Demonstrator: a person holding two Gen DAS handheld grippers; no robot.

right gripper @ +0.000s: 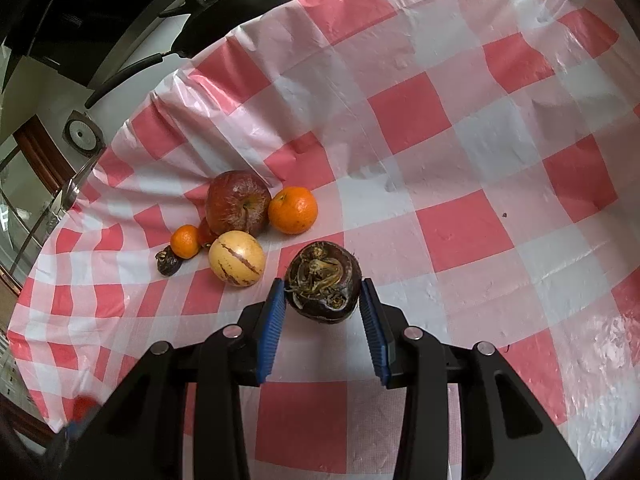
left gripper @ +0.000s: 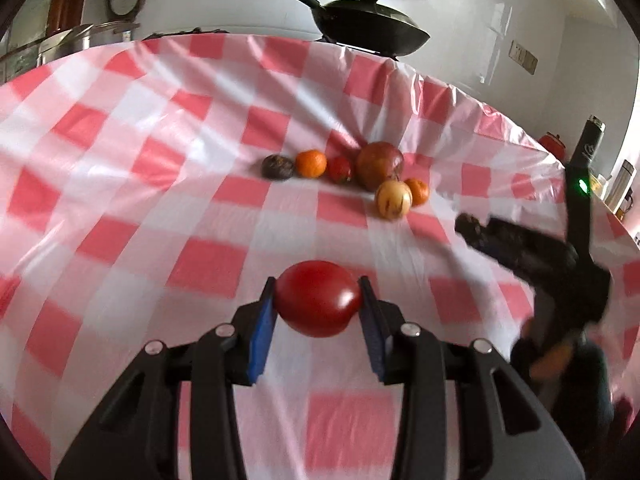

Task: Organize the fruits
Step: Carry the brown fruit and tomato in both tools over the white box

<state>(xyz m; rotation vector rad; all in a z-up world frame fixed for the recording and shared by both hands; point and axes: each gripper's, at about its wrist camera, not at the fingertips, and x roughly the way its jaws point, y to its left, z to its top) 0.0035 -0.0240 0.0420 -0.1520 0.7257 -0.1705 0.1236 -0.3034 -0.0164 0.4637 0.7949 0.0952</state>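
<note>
A red tomato (left gripper: 318, 299) is clamped in the left hand-held gripper (left gripper: 319, 300) at lower centre; a dark, rooty water chestnut (right gripper: 323, 282) is gripped by the right hand-held gripper (right gripper: 324, 296) above the checked counter (right gripper: 460, 128).

- The cloth (left gripper: 160, 168) over the bench is checked in red, pale pink and white squares.
- The tomato (left gripper: 318, 299) is glossy deep red.
- The left gripper (left gripper: 319, 294) is black with blue pads (left gripper: 262, 334).
- The right gripper (right gripper: 323, 296) is likewise black with ribbed blue pads (right gripper: 272, 332).
- The dark round fruit (right gripper: 323, 282) is blackish purple, with a tangle of yellow-brown fibres on top.
- The apple (right gripper: 238, 202) is mottled red-brown.
- The mandarin (right gripper: 293, 210) beside it is bright orange; a smaller mandarin (right gripper: 185, 241) is orange too.
- The pale melon-like fruit (right gripper: 237, 258) is cream-yellow with dark purple-brown stripes.
- The pan (left gripper: 370, 26) is black.
</note>
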